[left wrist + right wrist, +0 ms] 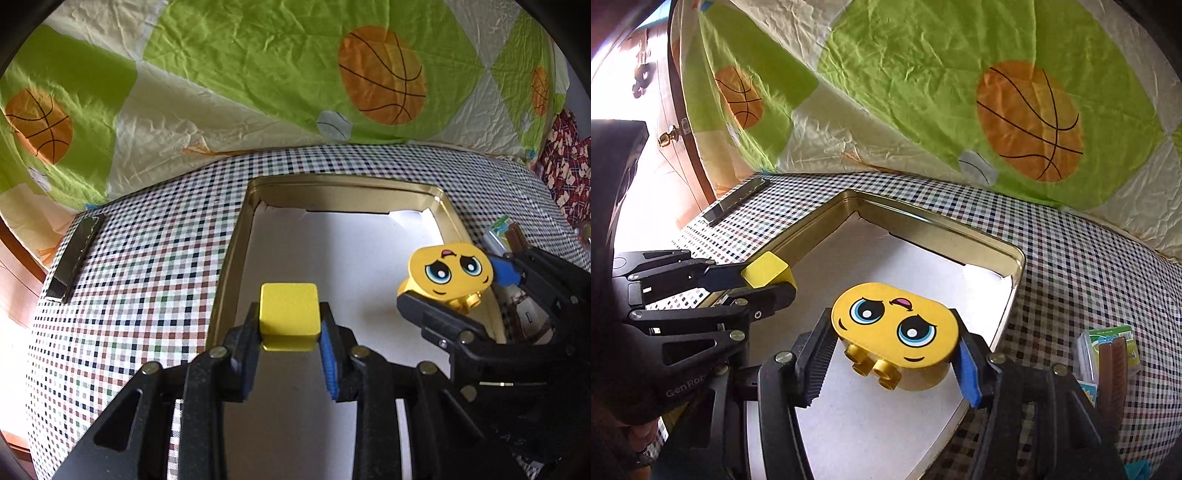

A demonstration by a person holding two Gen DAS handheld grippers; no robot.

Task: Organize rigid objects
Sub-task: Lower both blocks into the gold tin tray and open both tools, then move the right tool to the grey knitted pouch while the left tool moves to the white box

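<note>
My left gripper (289,325) is shut on a plain yellow block (289,315), held above the near left part of a gold tin tray (236,236) with a white paper lining. It also shows in the right wrist view (768,280) with the yellow block (764,271). My right gripper (894,354) is shut on a yellow oval brick with a cartoon face (895,323), studs pointing down toward me, above the tray (1015,266). In the left wrist view the right gripper (454,291) and the face brick (448,271) are over the tray's right side.
The tray lies on a checked tablecloth (147,258). A dark flat bar (74,254) lies at the table's left edge. A small plastic pack with brown sticks (1108,354) lies right of the tray. A green basketball-print sheet (258,74) hangs behind the table.
</note>
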